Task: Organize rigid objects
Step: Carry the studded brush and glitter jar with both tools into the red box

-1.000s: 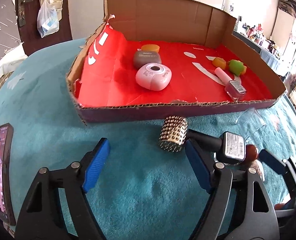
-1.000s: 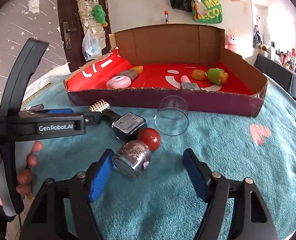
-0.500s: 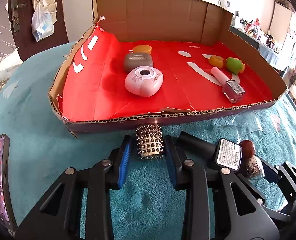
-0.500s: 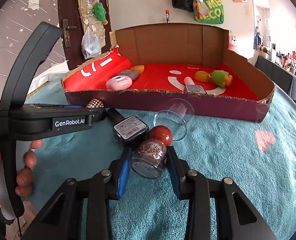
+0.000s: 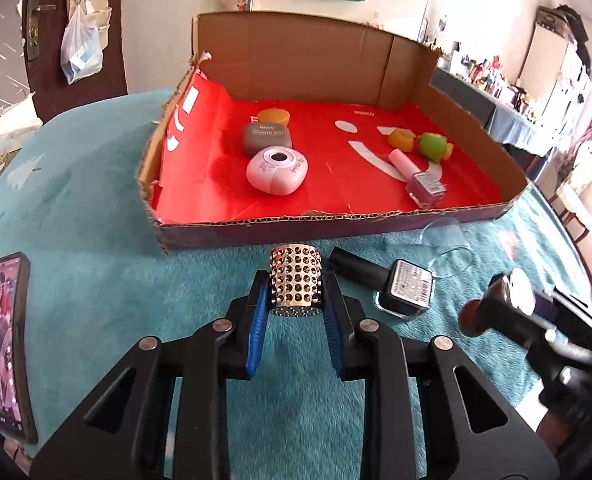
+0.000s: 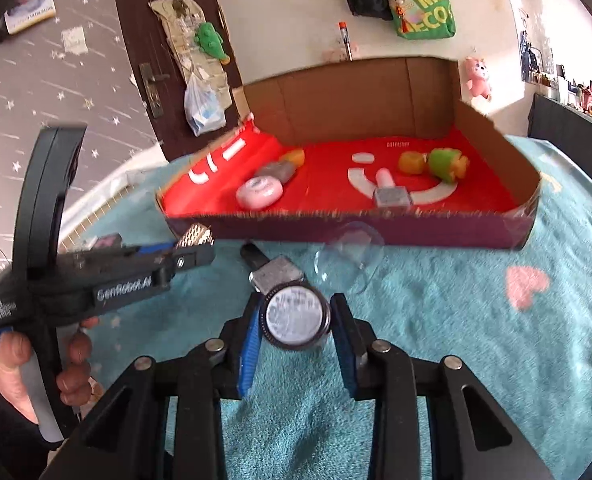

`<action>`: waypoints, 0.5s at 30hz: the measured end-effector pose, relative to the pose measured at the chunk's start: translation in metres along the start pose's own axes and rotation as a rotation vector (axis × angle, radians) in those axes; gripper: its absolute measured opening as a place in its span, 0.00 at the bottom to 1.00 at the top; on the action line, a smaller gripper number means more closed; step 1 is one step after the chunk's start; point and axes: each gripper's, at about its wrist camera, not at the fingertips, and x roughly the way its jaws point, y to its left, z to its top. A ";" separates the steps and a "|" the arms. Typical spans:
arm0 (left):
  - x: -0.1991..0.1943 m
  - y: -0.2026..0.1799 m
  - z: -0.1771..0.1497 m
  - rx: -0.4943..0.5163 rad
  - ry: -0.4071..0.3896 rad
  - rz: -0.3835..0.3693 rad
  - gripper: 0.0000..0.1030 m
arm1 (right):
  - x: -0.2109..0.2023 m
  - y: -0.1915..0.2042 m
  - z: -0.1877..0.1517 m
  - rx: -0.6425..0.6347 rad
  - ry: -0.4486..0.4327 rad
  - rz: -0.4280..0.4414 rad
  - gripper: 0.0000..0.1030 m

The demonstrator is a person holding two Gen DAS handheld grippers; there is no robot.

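Observation:
My left gripper is shut on a silver studded cylinder and holds it just above the teal cloth, in front of the cardboard box. My right gripper is shut on a round glitter bottle, its flat base facing the camera; in the left wrist view that bottle shows its red cap at the right. A black nail polish bottle lies on the cloth between the two grippers. The box's red floor carries a pink round case, a grey case and a pink-capped bottle.
A clear glass cup lies on its side by the box's front wall. Orange and green toys sit at the box's back right. A phone lies on the cloth at the far left. A hand grips the left tool's handle.
Both grippers went from open to shut, the left on the studded cylinder and the right on the glitter bottle. Both then rose off the cloth with their objects.

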 end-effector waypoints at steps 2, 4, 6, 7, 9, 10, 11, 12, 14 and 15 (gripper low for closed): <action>-0.008 0.001 0.000 -0.005 -0.012 -0.004 0.23 | -0.007 0.000 0.006 0.007 -0.014 0.022 0.33; -0.014 0.001 0.000 -0.009 -0.026 -0.010 0.23 | -0.013 0.001 0.012 0.005 -0.031 0.037 0.33; -0.020 0.001 0.001 -0.009 -0.039 -0.014 0.23 | -0.019 0.004 0.018 -0.004 -0.048 0.047 0.32; -0.023 0.001 0.001 -0.008 -0.044 -0.016 0.23 | -0.021 0.006 0.021 -0.008 -0.054 0.052 0.32; -0.026 0.000 0.003 -0.006 -0.053 -0.021 0.23 | -0.024 0.009 0.026 -0.015 -0.063 0.064 0.32; -0.028 -0.001 0.003 -0.005 -0.057 -0.023 0.23 | -0.025 0.010 0.028 -0.018 -0.064 0.067 0.32; -0.029 -0.001 0.004 -0.004 -0.061 -0.025 0.23 | -0.026 0.011 0.029 -0.020 -0.068 0.071 0.32; -0.030 -0.001 0.005 -0.004 -0.064 -0.027 0.23 | -0.026 0.013 0.030 -0.026 -0.069 0.074 0.32; -0.031 -0.001 0.006 -0.004 -0.070 -0.033 0.23 | -0.024 0.014 0.033 -0.034 -0.069 0.074 0.32; -0.032 -0.001 0.007 -0.003 -0.072 -0.034 0.23 | -0.024 0.015 0.034 -0.037 -0.069 0.075 0.32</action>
